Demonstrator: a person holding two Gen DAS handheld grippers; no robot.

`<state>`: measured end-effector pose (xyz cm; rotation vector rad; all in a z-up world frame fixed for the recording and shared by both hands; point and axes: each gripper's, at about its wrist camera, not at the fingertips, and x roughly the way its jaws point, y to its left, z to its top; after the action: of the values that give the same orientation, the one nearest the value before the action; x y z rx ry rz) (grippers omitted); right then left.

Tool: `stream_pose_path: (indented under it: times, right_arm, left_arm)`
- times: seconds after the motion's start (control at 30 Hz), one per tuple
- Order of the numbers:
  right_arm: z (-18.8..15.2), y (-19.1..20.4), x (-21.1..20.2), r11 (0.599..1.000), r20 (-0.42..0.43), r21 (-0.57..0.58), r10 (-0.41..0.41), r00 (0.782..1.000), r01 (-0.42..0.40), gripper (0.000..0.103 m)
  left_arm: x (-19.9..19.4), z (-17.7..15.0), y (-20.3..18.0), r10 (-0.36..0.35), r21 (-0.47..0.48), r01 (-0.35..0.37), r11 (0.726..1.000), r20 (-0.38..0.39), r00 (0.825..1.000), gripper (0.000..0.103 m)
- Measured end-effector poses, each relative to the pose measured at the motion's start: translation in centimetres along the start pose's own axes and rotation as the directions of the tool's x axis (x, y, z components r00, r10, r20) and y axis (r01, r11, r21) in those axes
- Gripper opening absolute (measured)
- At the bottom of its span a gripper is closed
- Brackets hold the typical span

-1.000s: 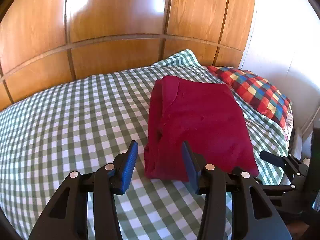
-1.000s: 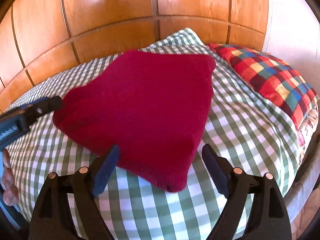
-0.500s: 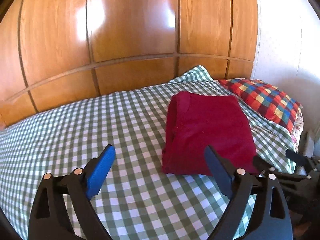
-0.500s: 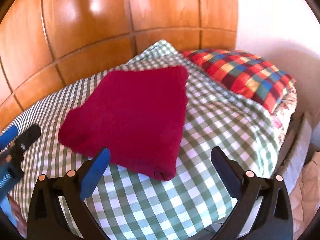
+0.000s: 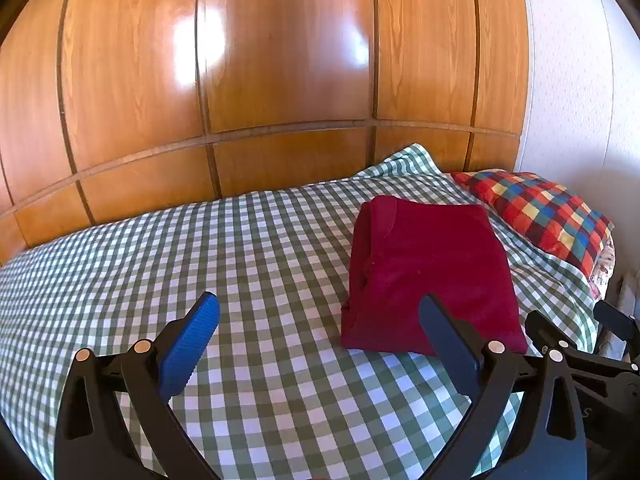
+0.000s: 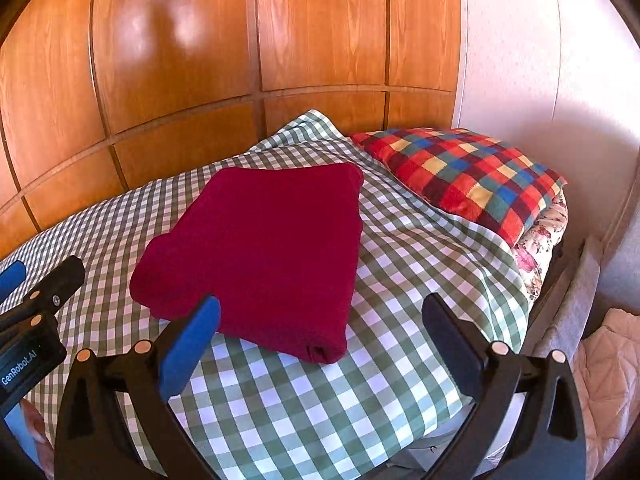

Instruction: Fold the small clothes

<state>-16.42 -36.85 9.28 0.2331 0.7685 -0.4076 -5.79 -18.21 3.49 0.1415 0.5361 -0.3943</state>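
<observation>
A dark red garment (image 5: pixel 432 272) lies folded into a neat rectangle on the green checked bed cover (image 5: pixel 200 272); it also shows in the right wrist view (image 6: pixel 264 248). My left gripper (image 5: pixel 320 320) is open and empty, held back from the garment's near left corner. My right gripper (image 6: pixel 320 320) is open and empty, held just short of the garment's near edge. Neither gripper touches the cloth. The left gripper's body (image 6: pixel 36 328) shows at the left edge of the right wrist view, and the right gripper's body (image 5: pixel 580 352) at the right edge of the left wrist view.
A multicoloured checked pillow (image 6: pixel 464 176) lies right of the garment by the white wall. A wooden panelled headboard (image 5: pixel 280 80) rises behind the bed. The bed's right edge (image 6: pixel 520 300) drops to flowered bedding and pale cloth (image 6: pixel 608 368) on the floor.
Both grippers have pulled back and up from the garment. The left jaws have opened wide and the right jaws have opened further. The folded garment has stayed in place.
</observation>
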Motion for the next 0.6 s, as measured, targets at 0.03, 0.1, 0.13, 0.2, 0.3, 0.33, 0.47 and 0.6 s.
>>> stream_pose_path:
  times: [0.03, 0.1, 0.13, 0.2, 0.3, 0.33, 0.47, 0.6]
  right_arm:
    - [-0.01, 0.04, -0.02, 1.0, 0.0, 0.001, 0.0, 1.0, 0.0, 0.101]
    - [0.02, 0.07, 0.05, 1.0, -0.002, -0.001, 0.002, 1.0, -0.002, 0.101]
    - [-0.01, 0.07, 0.09, 1.0, -0.003, -0.001, 0.002, 1.0, -0.002, 0.101]
    - [-0.03, 0.13, 0.18, 1.0, -0.007, -0.001, 0.002, 1.0, -0.002, 0.101]
    - [-0.05, 0.12, 0.24, 1.0, -0.01, 0.001, 0.004, 1.0, -0.004, 0.101]
    - [-0.05, 0.12, 0.24, 1.0, -0.009, 0.001, 0.003, 1.0, -0.003, 0.101]
    - [-0.06, 0.07, 0.4, 1.0, -0.014, 0.004, 0.006, 1.0, -0.006, 0.101]
    - [-0.16, 0.1, 0.5, 1.0, -0.017, 0.004, 0.01, 1.0, -0.01, 0.101]
  left_arm:
    - [-0.04, 0.01, 0.01, 0.002, 0.0, -0.002, 1.0, 0.001, 1.0, 0.099]
    - [-0.07, 0.05, 0.03, -0.002, 0.0, 0.002, 1.0, -0.001, 1.0, 0.099]
    - [-0.1, 0.04, 0.06, -0.005, -0.001, 0.005, 1.0, -0.001, 1.0, 0.099]
    - [-0.15, 0.05, 0.15, -0.008, -0.005, 0.008, 1.0, -0.001, 1.0, 0.099]
    - [-0.08, 0.08, 0.24, -0.004, -0.005, 0.004, 1.0, -0.002, 1.0, 0.099]
    - [-0.06, 0.07, 0.27, -0.006, -0.005, 0.006, 1.0, -0.001, 1.0, 0.099]
    - [0.11, 0.02, 0.1, 0.002, 0.005, -0.002, 1.0, -0.005, 1.0, 0.099]
    - [0.22, -0.01, 0.03, -0.002, 0.013, 0.002, 1.0, -0.003, 1.0, 0.099]
